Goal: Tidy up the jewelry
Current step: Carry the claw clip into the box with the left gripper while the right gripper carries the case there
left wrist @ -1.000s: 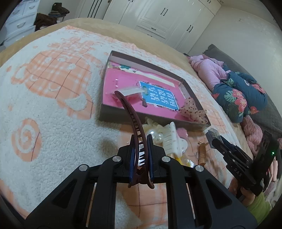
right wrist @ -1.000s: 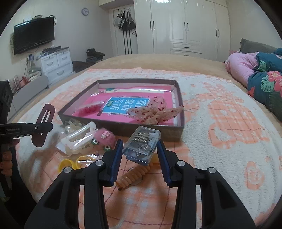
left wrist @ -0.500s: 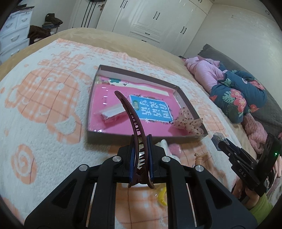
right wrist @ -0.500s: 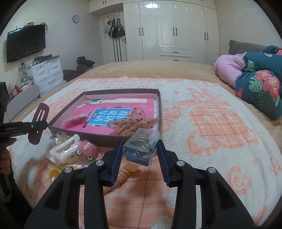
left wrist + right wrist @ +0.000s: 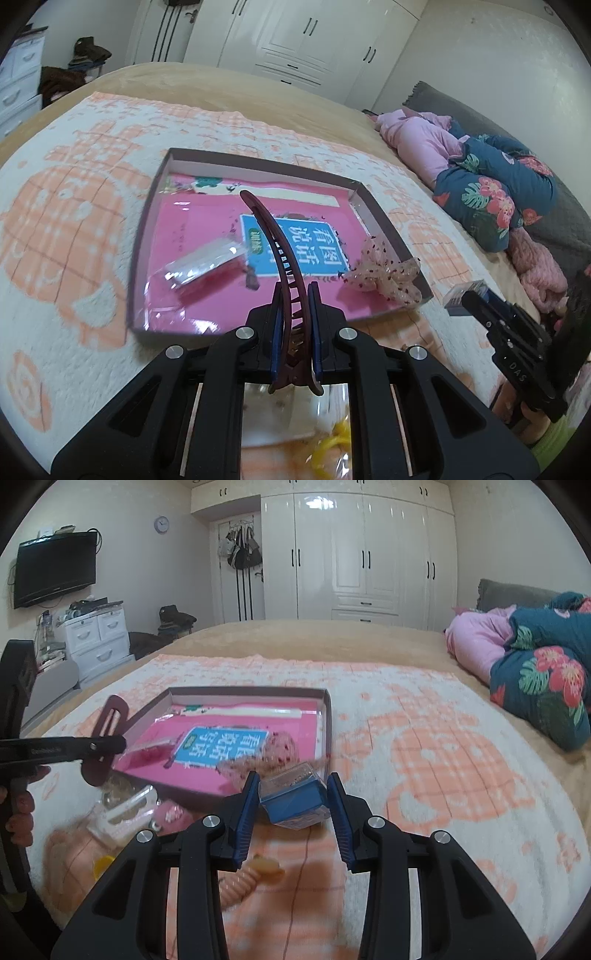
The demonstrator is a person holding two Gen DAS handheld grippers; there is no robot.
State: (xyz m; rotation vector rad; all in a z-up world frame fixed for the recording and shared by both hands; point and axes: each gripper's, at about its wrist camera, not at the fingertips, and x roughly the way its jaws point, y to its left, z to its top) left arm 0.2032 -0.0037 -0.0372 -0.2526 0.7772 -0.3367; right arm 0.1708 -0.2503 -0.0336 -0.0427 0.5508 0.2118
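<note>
Bedroom, blanket-covered bed (image 5: 443, 775), with the tray (image 5: 146, 236) lying mid-blanket. My left claw (image 5: 293, 328) is clamped narrow on the clip (image 5: 275, 243), held up over the tray's near edge. My right claw (image 5: 291, 805) grips the box (image 5: 295, 801) just short of the tray's near right corner. I judge both are in transit for placing; next, lower each inside the rim, then release.

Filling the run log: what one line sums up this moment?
left gripper: shut on hair clip | right gripper: shut on clear case | tray: holds bow, packet
</note>
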